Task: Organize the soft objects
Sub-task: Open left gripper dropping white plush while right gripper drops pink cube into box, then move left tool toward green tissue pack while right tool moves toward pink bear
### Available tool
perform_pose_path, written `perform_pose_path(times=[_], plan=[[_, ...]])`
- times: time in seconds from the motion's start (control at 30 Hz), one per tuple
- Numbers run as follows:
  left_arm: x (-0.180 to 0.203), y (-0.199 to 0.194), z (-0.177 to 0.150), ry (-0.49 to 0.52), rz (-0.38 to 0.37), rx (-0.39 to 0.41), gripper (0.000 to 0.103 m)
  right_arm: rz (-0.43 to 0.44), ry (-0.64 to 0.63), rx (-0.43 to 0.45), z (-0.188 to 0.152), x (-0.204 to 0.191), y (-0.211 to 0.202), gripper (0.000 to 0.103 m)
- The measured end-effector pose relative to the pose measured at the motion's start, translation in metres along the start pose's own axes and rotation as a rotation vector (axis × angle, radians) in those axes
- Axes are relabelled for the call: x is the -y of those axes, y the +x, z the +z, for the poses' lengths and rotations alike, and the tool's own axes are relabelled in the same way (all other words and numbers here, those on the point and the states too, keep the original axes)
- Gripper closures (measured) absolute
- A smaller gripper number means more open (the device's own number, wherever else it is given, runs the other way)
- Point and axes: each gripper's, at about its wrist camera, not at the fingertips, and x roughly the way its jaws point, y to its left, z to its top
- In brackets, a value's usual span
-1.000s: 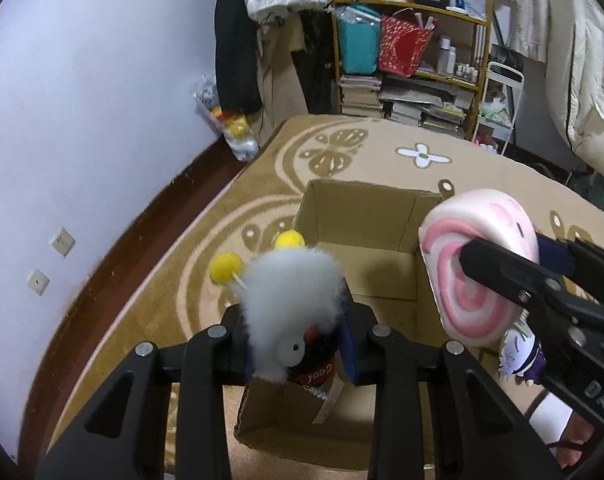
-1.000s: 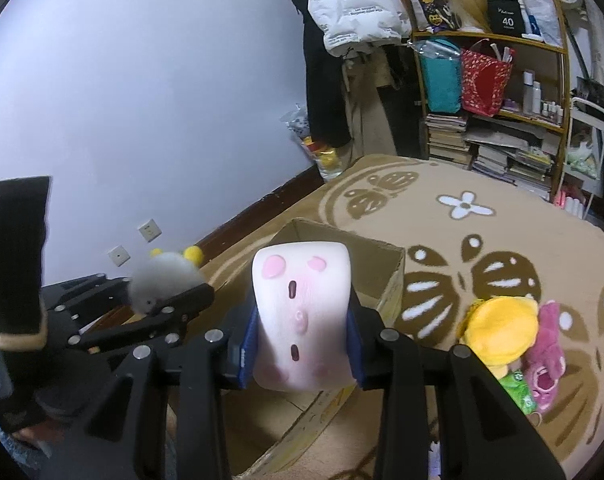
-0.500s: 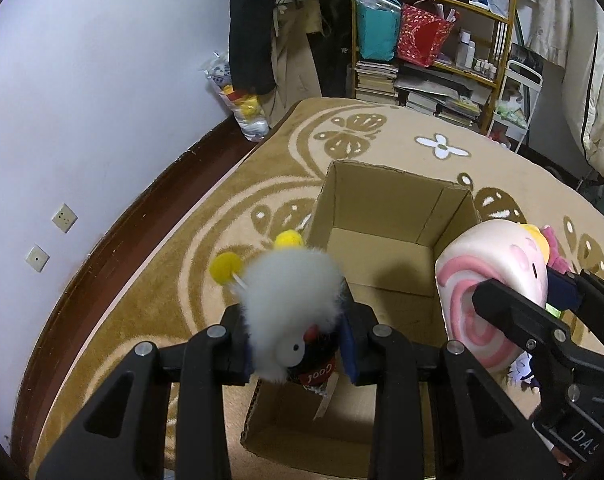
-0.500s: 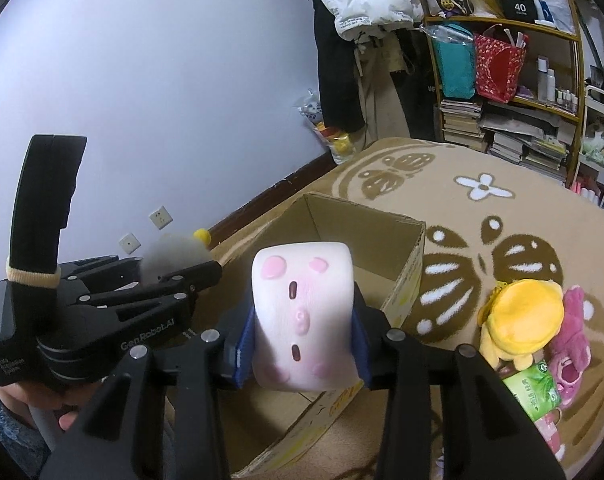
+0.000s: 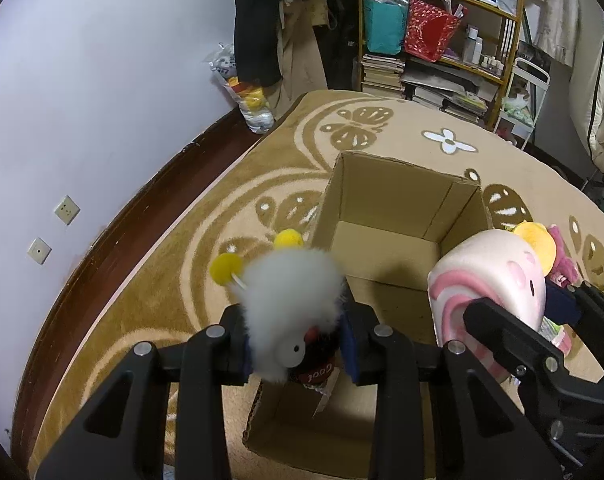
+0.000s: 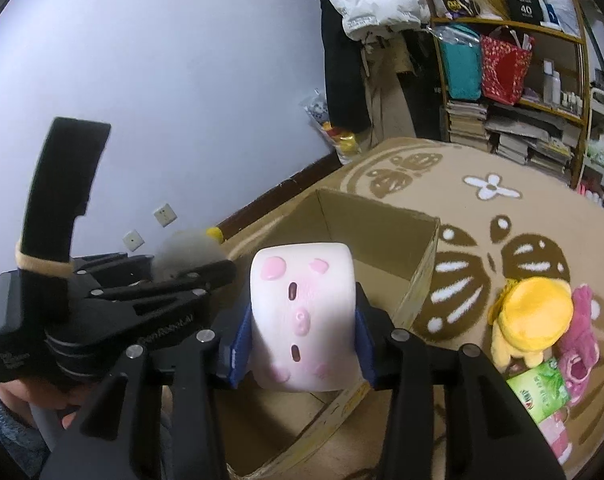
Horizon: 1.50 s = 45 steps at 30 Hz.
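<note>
I am clamping my left gripper (image 5: 294, 344) on a fluffy white toy (image 5: 290, 300) with yellow pom-poms, its blue pads pressing into both sides of the fur. I am holding it over the near left edge of the open cardboard box (image 5: 398, 208). My right gripper (image 6: 302, 344) is squeezing a pink-and-white roll plush (image 6: 304, 316) between its pads, above the box's near right side. Beyond the box's right wall, a yellow plush (image 6: 530, 316) and a pink plush (image 6: 580, 340) are lying together on the patterned rug (image 5: 422, 128). Far past the box, a cluttered shelf (image 5: 442, 32) is standing against the wall.
</note>
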Motion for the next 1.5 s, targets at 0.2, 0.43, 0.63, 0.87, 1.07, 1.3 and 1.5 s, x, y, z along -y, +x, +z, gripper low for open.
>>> perform_pose_path(times=[0.2, 0.43, 0.63, 0.87, 1.07, 1.3, 1.5], plan=[[0.001, 0.004, -0.001, 0.003, 0.005, -0.015, 0.069, -0.01, 0.007, 0.0, 0.0, 0.003, 0.001, 0.052], [0.003, 0.005, -0.002, 0.019, 0.016, -0.017, 0.061, -0.022, 0.015, 0.009, 0.001, 0.007, -0.001, 0.039], [0.009, 0.001, -0.002, 0.057, 0.038, 0.013, 0.042, -0.064, 0.004, 0.03, 0.004, 0.01, -0.008, 0.022], [0.006, -0.001, 0.003, 0.037, 0.086, 0.043, 0.004, -0.099, 0.029, 0.043, 0.008, 0.022, -0.017, 0.008], [0.004, -0.004, 0.009, 0.012, 0.098, 0.099, 0.002, -0.14, 0.076, 0.068, 0.014, 0.042, -0.03, 0.0], [0.018, -0.009, 0.015, 0.024, 0.075, 0.138, 0.001, -0.21, 0.15, 0.093, 0.019, 0.075, -0.052, 0.0], [0.037, -0.014, 0.021, 0.066, 0.054, 0.157, 0.001, -0.256, 0.192, 0.095, 0.023, 0.101, -0.066, 0.0]])
